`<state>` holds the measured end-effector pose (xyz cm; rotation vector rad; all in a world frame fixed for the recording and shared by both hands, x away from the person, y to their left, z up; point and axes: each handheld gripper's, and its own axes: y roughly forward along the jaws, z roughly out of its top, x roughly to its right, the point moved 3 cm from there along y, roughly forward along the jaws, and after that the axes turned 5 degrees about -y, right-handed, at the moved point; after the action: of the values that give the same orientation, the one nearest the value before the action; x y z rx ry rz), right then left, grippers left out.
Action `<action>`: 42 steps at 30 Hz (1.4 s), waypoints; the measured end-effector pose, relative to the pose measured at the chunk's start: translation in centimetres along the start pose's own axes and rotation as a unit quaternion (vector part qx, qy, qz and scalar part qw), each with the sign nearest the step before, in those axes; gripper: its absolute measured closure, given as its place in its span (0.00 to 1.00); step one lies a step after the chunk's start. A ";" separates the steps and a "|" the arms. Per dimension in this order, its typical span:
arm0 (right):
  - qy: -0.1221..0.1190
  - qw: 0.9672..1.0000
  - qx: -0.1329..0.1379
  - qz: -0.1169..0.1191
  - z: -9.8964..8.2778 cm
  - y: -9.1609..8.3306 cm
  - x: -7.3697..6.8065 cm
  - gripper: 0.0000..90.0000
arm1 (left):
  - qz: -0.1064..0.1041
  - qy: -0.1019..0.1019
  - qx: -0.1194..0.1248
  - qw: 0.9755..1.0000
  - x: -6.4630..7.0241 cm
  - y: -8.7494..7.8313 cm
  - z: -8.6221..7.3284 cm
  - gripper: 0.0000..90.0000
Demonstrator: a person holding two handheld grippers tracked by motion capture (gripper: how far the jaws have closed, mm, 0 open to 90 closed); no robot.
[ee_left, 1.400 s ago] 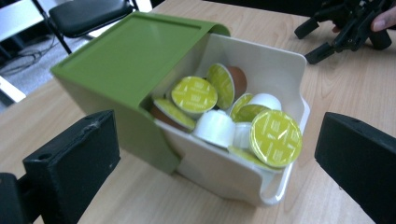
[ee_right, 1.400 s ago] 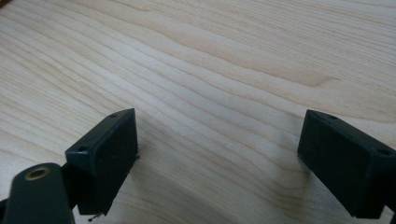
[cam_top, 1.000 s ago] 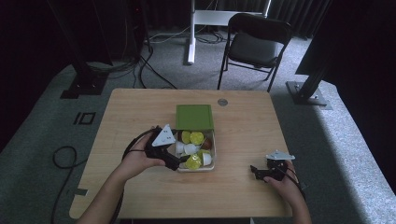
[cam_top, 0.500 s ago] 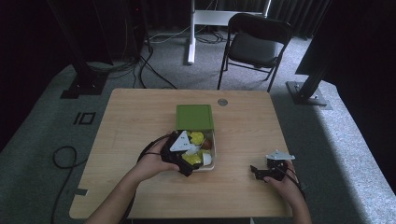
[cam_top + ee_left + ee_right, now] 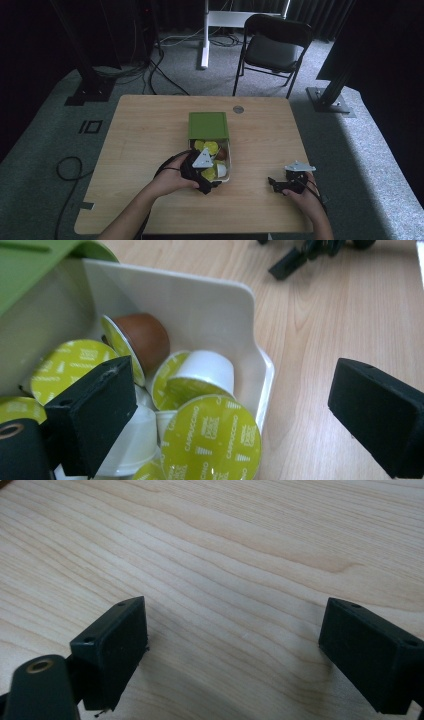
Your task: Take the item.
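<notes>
A white tray [image 5: 229, 161] holds several coffee capsules, with a green box [image 5: 208, 125] over its far end. My left gripper [image 5: 214, 176] hangs low over the tray's near right corner. Its jaws have just been closing but still stand open [image 5: 235, 420]. Between them lie a green-foiled cappuccino capsule [image 5: 210, 442] and the tray's wall [image 5: 200, 305], untouched by either pad. A brown capsule [image 5: 145, 337] and a white one [image 5: 207, 370] lie behind. My right gripper [image 5: 274, 184] rests on the table to the right, open [image 5: 235, 650] over bare wood.
A small metal disc [image 5: 238, 109] sits in the tabletop near its far edge. A black chair [image 5: 272, 45] stands behind the table. A cable [image 5: 67, 167] loops on the floor at the left. The right gripper [image 5: 300, 255] lies beyond the tray.
My left gripper has moved right and down, from beside the tray's left side to over its near right corner. The right gripper has stayed put.
</notes>
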<state>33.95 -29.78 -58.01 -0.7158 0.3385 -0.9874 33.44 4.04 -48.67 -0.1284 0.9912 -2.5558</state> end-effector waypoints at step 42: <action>-0.001 1.000 0.000 0.000 0.0 0.0 0.0 0.13 | 0.021 -0.095 -0.105 0.990 -0.7 1.3 -1.2 0.45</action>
<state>33.94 -29.79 -58.01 -0.7169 0.3376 -0.9871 34.25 4.22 -50.42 -0.3969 1.1712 -2.3432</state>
